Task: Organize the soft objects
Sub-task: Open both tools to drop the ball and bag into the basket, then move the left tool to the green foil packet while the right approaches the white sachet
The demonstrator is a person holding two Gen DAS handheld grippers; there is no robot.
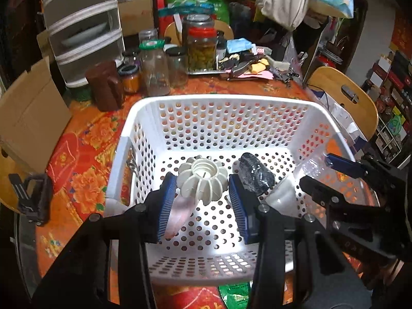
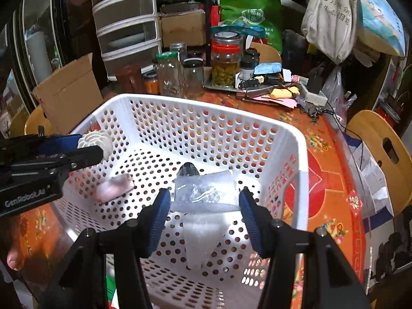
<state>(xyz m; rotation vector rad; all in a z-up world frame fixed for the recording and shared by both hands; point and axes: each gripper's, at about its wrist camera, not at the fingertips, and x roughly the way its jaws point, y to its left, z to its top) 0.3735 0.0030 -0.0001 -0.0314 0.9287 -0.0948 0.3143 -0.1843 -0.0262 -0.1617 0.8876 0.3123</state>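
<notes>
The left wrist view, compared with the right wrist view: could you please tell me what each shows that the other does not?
Only the left wrist view shows the black clip on the table beside the basket. Only the right wrist view shows a red seal on the tablecloth. Both show the basket, the white ridged piece at the left gripper, the pink item, the dark roll and the pickle jar.
</notes>
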